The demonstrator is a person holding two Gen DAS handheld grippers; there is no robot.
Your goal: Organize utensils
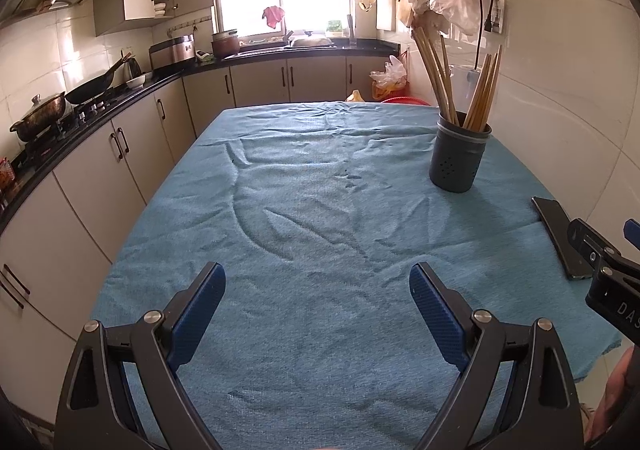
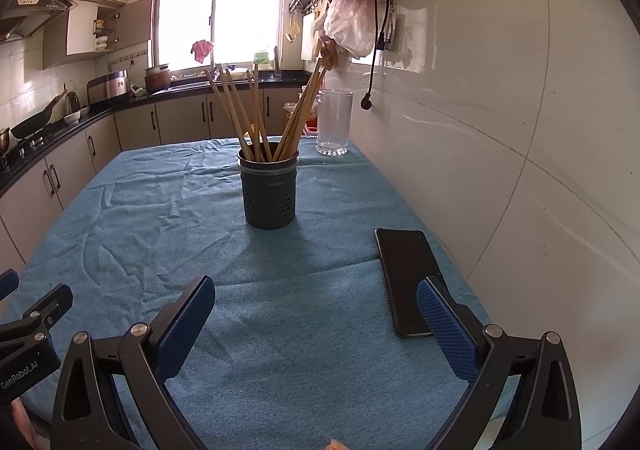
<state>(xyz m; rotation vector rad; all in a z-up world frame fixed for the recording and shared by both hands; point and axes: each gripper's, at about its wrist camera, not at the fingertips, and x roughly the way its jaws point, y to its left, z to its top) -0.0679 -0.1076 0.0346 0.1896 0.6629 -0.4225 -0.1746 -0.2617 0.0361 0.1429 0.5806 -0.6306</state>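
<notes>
On the table (image 2: 280, 330), at twelve o'clock, chopsticks (image 2: 256, 114) stand in the holder (image 2: 270, 194). My left hand-held gripper (image 1: 316, 290) and right hand-held gripper (image 2: 316, 310) hang released, empty. I judge sorting finished; next, withdraw.

The holder (image 2: 269, 192) hides the chopsticks' (image 2: 240, 114) lower ends; the glass (image 2: 334, 122) looks blurred.

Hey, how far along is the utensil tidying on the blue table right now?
Done, it seems: the chopsticks all stand in the dark holder, and none lie loose on the blue cloth. In hand: nothing; the left gripper and right gripper are open and empty. Left: no utensils in view; only a phone and clear jar remain.
</notes>
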